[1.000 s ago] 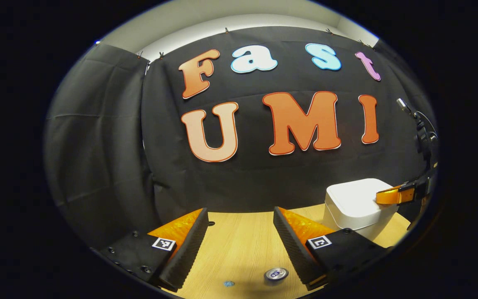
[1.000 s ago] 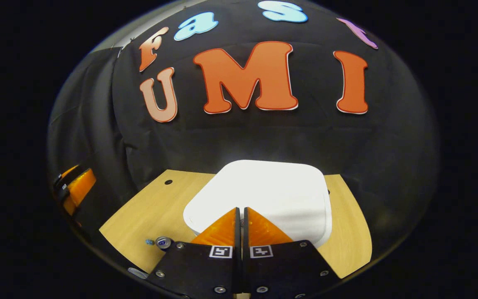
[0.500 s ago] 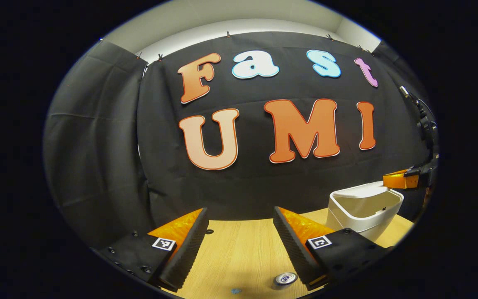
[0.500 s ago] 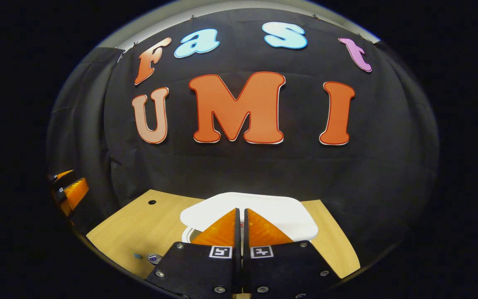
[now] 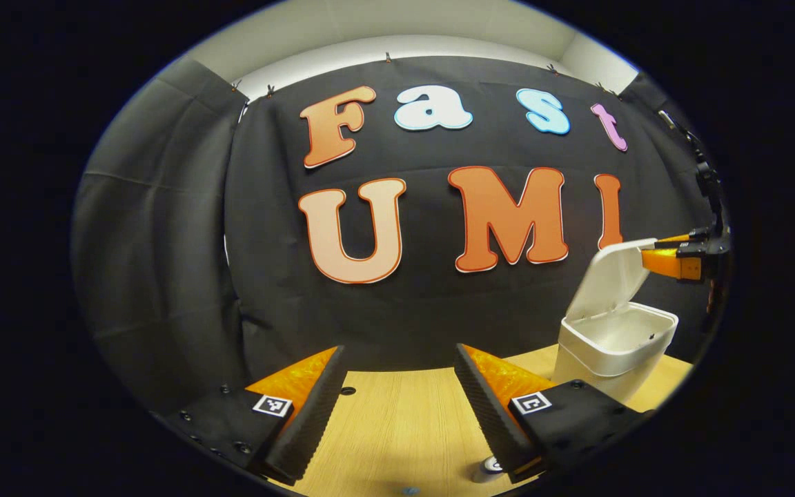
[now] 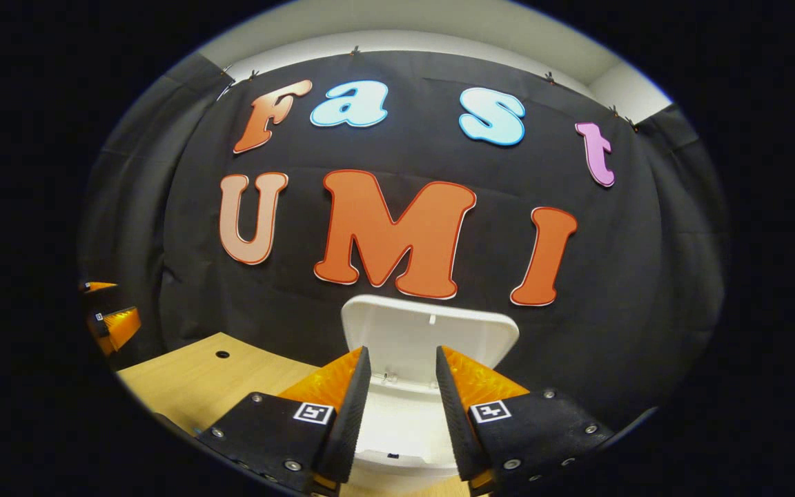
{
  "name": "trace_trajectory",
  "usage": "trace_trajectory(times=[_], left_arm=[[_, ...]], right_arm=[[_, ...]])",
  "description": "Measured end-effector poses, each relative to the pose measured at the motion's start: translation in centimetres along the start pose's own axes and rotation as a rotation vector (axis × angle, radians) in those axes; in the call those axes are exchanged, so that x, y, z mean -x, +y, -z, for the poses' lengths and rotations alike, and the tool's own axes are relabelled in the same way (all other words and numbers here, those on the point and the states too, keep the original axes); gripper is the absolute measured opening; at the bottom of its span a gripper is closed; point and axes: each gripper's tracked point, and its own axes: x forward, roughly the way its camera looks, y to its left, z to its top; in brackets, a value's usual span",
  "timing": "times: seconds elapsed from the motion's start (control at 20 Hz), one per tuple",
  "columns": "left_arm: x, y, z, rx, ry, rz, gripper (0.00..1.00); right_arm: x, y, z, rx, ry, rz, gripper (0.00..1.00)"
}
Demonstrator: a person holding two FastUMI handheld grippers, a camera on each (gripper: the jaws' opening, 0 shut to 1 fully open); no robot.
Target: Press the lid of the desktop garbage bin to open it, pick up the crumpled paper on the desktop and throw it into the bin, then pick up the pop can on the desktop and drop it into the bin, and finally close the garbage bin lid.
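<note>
The white desktop bin [image 5: 611,348] stands at the right of the wooden table, its lid [image 5: 608,276] swung up and its inside showing. My right gripper [image 5: 670,259] hovers by the lid's top edge. In the right gripper view that gripper [image 6: 401,351] is open with nothing between its fingers, above the bin's mouth [image 6: 404,424] and facing the raised lid [image 6: 432,331]. My left gripper [image 5: 399,349] is open and empty over the table. The pop can [image 5: 488,466] peeks out beside its right finger. A small blue crumpled paper [image 5: 409,491] lies at the bottom edge.
The wooden table [image 5: 397,421] has a small hole [image 5: 348,391] near its back edge, and black cloth hangs close behind it. My left gripper [image 6: 111,324] appears at the far left of the right gripper view, above the table [image 6: 211,376].
The bin lid went from shut to fully raised. My right gripper rose off the lid and its fingers parted. My left gripper tilted upward, so can and paper slid toward the bottom edge.
</note>
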Motion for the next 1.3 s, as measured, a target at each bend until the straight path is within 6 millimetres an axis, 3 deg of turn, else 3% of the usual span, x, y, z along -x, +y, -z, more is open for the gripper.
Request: trace_trajectory(times=[0.15, 0.25, 0.3, 0.45, 0.65, 0.85, 0.95, 1.0, 1.3], left_arm=[[-0.1, 0.5, 2.9, -0.019, 0.039, 0.023, 1.00], [-0.4, 0.4, 5.6, -0.031, 0.083, 0.051, 0.95], [-0.5, 0.6, 7.0, -0.038, 0.114, 0.056, 0.99], [-0.3, 0.7, 11.1, -0.016, 0.212, 0.086, 1.00], [0.7, 0.5, 15.7, -0.018, 0.344, 0.131, 1.00], [2.6, -0.3, 20.6, -0.056, 0.474, 0.193, 1.00], [3.4, -0.6, 22.4, -0.064, 0.523, 0.213, 0.96], [3.8, -0.8, 23.2, -0.066, 0.546, 0.221, 1.00], [5.1, -1.0, 27.9, -0.069, 0.649, 0.289, 1.00]], right_arm=[[0.6, 1.8, -0.1, -0.011, 0.000, -0.031, 0.67], [1.1, 3.9, 1.4, -0.041, 0.051, -0.081, 0.71], [1.4, 5.2, 1.6, -0.051, 0.055, -0.107, 0.71], [2.2, 8.2, 3.1, -0.052, 0.078, -0.168, 0.73], [2.9, 12.1, 5.5, -0.069, 0.134, -0.258, 0.87], [3.2, 14.3, 8.4, -0.039, 0.203, -0.296, 0.94], [3.5, 15.4, 9.3, -0.039, 0.223, -0.325, 0.94], [3.5, 15.9, 9.7, -0.039, 0.233, -0.338, 0.94], [4.8, 18.0, 14.0, -0.044, 0.330, -0.382, 0.94]])
